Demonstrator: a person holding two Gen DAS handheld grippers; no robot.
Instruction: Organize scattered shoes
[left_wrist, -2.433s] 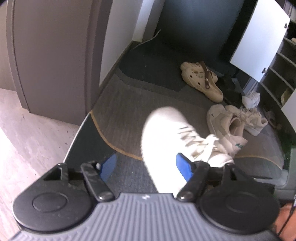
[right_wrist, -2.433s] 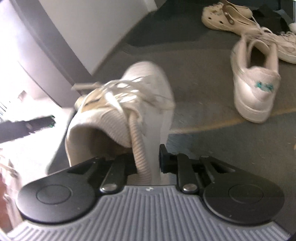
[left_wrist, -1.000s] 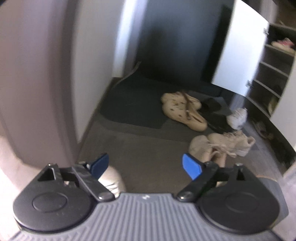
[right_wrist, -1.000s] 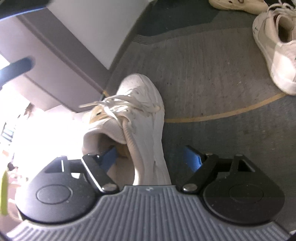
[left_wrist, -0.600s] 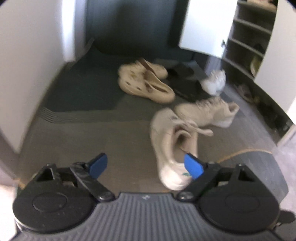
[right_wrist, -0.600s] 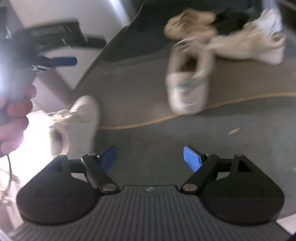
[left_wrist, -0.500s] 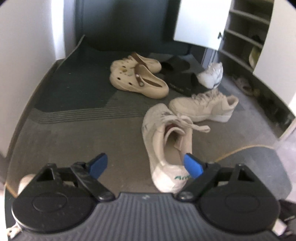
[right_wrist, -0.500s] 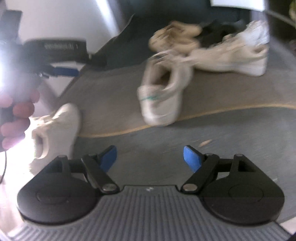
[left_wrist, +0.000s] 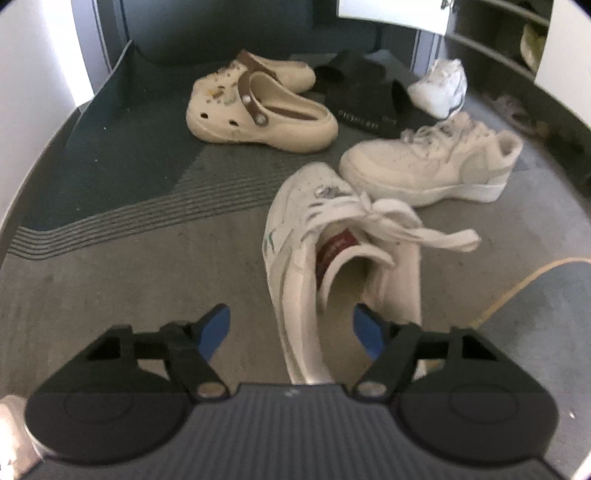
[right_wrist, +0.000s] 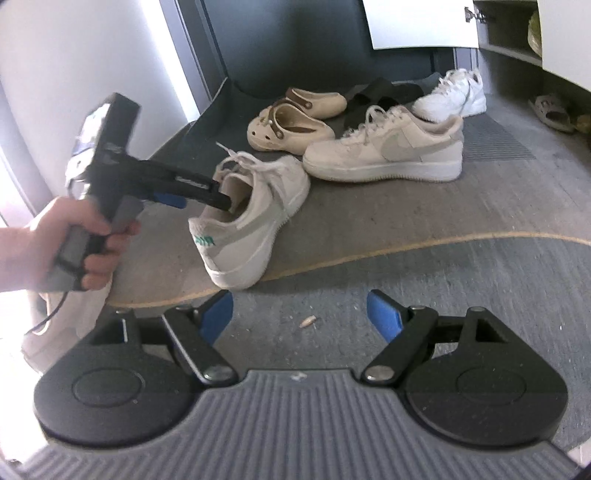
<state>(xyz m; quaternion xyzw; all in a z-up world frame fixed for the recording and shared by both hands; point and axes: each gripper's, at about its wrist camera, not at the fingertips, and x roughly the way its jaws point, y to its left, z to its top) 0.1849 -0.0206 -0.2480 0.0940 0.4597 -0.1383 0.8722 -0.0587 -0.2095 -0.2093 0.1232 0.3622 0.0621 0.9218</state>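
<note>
My right tongs hung with their blue-tipped fingers spread wide apart and nothing between them, over the grey mat just short of its curved yellow line. A small pale crumb lay on the mat between the fingertips.

My left tongs were also parted, and I had them at the heel of the nearest white sneaker, the one with green lettering on its heel. One blue finger sat inside the shoe's opening and the other stood outside its left wall, so the wall lay between them, not yet pinched. From the right view, my left hand gripped the handle and the black finger reached into that sneaker's collar. The shoe stood upright on the mat, its loose laces flopped to one side.

Just beyond its toe stood a second white sneaker, side-on and upright. Farther back lay a pair of cream clogs with brown straps, and beside them a pair of black slides. A small white trainer sat farthest off, near the open shoe cabinet and its white door.
</note>
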